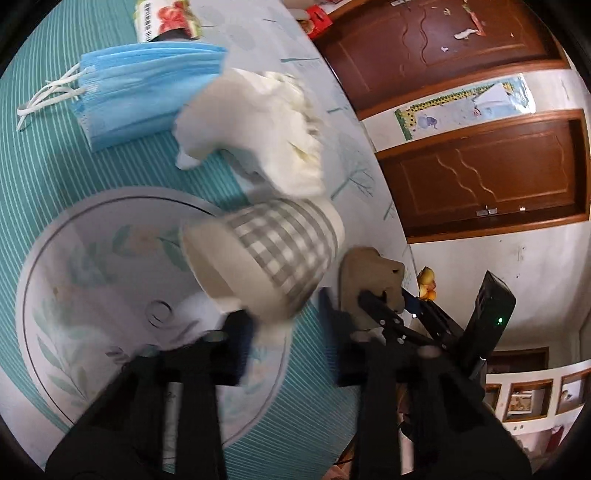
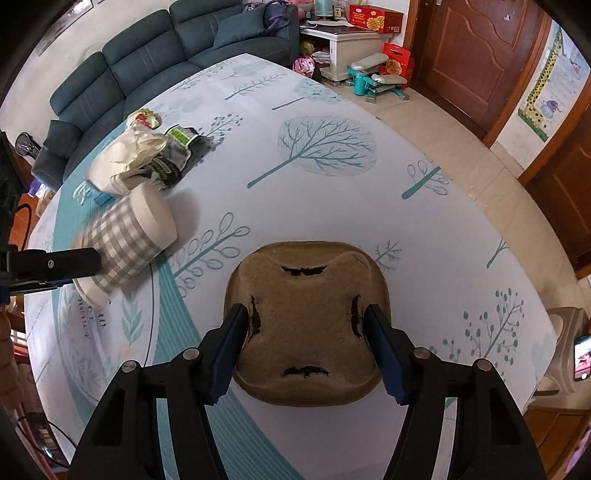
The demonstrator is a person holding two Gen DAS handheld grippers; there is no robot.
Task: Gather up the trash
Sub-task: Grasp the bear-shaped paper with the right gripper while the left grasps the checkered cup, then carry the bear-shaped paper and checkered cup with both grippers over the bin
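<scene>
A grey-checked paper cup (image 1: 273, 254) hangs tilted over a floral plate (image 1: 96, 280); my left gripper (image 1: 286, 314) has its fingers either side of the cup's rim edge, and the cup is blurred with motion. The cup also shows in the right wrist view (image 2: 129, 236). My right gripper (image 2: 306, 314) is shut on a brown pulp cup holder (image 2: 306, 314), held above the table. The holder also shows in the left wrist view (image 1: 365, 273). A crumpled white tissue (image 1: 258, 125), blue face masks (image 1: 144, 88) and a wrapper (image 1: 166, 18) lie beyond.
The tree-print tablecloth (image 2: 332, 155) covers the table. A pile of wrappers and a white bag (image 2: 144, 155) lies at the left. A sofa (image 2: 147, 48) stands behind the table, brown doors (image 2: 476, 48) to the right.
</scene>
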